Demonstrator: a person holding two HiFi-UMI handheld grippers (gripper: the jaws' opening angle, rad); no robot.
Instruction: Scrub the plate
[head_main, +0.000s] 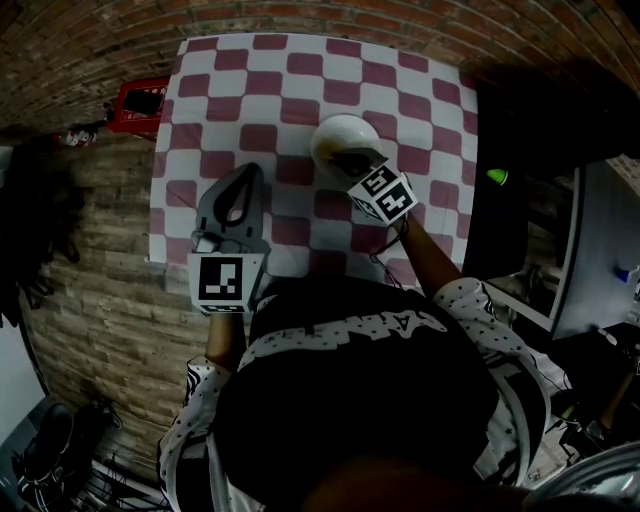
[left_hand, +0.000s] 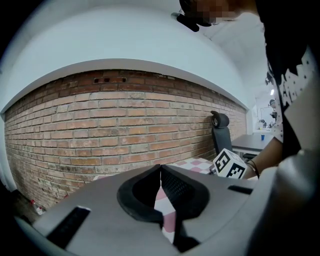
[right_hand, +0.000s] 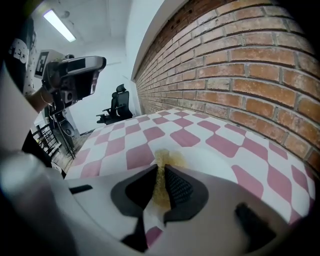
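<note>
The plate (head_main: 338, 133) is a plain white round one, sitting on the red-and-white checked tablecloth (head_main: 250, 90) a little right of the table's middle, towards the far half. In the right gripper view it shows as a pale smooth patch (right_hand: 212, 165) just under and ahead of the jaws. The right gripper (head_main: 355, 162) reaches over the plate's near edge, its jaws pinched almost together on a thin yellowish sponge (right_hand: 161, 167). The sponge sticks out past the jaw tips and rests against the plate. The left gripper (head_main: 248, 175) hangs above the cloth to the left of the plate, well apart from it. Its jaws (left_hand: 161, 175) are pressed together with only a narrow slit between them. Nothing is held there, and the checked cloth shows through the slit.
</note>
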